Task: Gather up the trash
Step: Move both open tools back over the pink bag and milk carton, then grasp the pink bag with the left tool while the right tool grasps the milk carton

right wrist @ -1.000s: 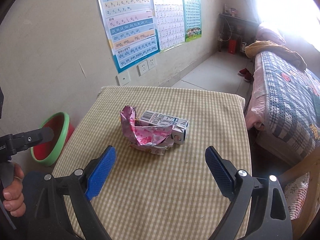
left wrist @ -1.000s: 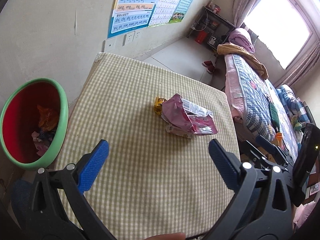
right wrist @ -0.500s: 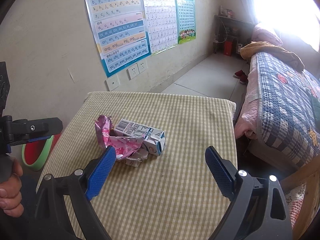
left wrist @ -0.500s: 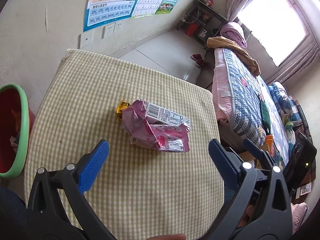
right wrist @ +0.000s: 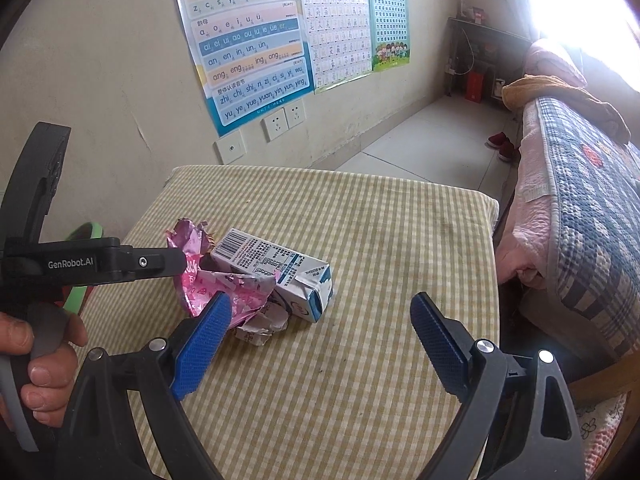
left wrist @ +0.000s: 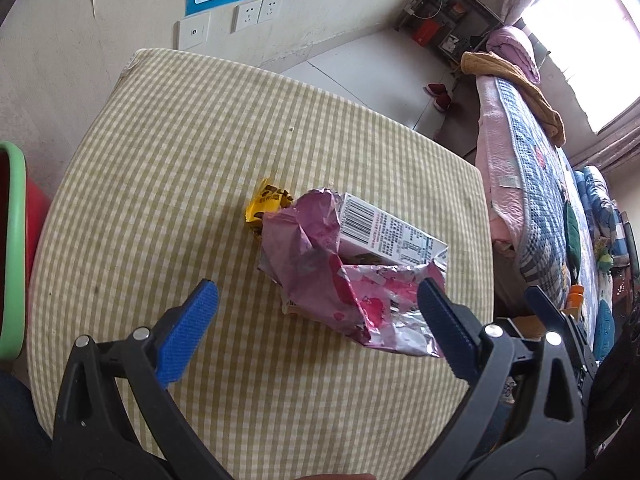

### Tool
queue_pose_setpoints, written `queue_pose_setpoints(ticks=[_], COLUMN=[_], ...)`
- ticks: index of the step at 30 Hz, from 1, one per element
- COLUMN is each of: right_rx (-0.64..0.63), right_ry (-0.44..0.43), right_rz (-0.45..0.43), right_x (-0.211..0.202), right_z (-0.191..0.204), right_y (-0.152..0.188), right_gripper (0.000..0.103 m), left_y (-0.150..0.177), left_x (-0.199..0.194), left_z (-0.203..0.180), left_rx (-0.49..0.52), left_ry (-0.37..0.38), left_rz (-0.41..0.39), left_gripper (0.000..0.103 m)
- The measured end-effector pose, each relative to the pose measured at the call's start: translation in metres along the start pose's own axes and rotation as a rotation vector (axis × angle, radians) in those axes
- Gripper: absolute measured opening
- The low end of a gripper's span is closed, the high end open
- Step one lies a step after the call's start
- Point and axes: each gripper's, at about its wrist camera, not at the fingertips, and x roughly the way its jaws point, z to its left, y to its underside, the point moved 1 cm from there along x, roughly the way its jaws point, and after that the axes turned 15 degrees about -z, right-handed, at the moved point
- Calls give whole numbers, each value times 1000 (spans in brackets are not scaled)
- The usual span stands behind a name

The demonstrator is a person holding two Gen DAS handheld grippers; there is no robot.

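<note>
Left wrist view: the left gripper (left wrist: 318, 300) has its blue pads spread wide and nothing between them, hanging over the checked table (left wrist: 168, 152). The trash sits in a little pile near the middle of the table, just ahead of the pads. There's a crumpled pink wrapper (left wrist: 340, 280), a white carton (left wrist: 384, 232) lying on its side tucked against the back of it, and a small yellow wrapper (left wrist: 266, 204) touching the pink one on the far left. The right pad overlaps the wrapper's edge in the picture, can't tell if it's touching. A bin (left wrist: 12, 248) with a green rim and red inside is off the table's left edge, well apart from the pile. A bed (left wrist: 532, 184) runs along the right side.

Right wrist view: the right gripper (right wrist: 320, 320) is wide open too, holding nothing, low over the near half of the table (right wrist: 380, 240). Same wrapper (right wrist: 224, 288) and carton (right wrist: 280, 268) are ahead and a bit left, the left pad lined up in front of the wrapper. The left gripper (right wrist: 120, 266) pokes in from the left with its tip at the wrapper, and a hand (right wrist: 36, 364) is wrapped around its handle. Only a bit of the bin (right wrist: 86, 236) shows behind it. Posters (right wrist: 248, 40) are up on the wall.
</note>
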Motion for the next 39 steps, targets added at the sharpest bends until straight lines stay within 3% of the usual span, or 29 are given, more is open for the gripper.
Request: queue_pose_setpoints(ticks=[4,7,12,17,27,33,39], right_rx=[5,4,10,-11,-58,-104,-152], right_ry=[-4,-7,-22,-44,-74,-92,-109], right_rz=[12,23,37,29,48,68,128], right_x=[11,18,29,35,53,64,80], right_z=[-5,-7,-7,2,19,28,30], right_y=[3,4,4,-1,-7,-9,-5], right_gripper=[88,88,88,88,88,88,88], left_y=[2,4,6,5,-2,-5,-6], left_x=[16,21,27,20,-15,-30,-29], left_z=[5,11,20,26,55,65,82], left_rx=[-26,-53,-100,-110,-80,-16,-24], left_ry=[-15,-5,45,87,80,23,-28], left_rz=[22,31,62,53,13,-30,-40], left_gripper=[92,80,48,28,22,22,22])
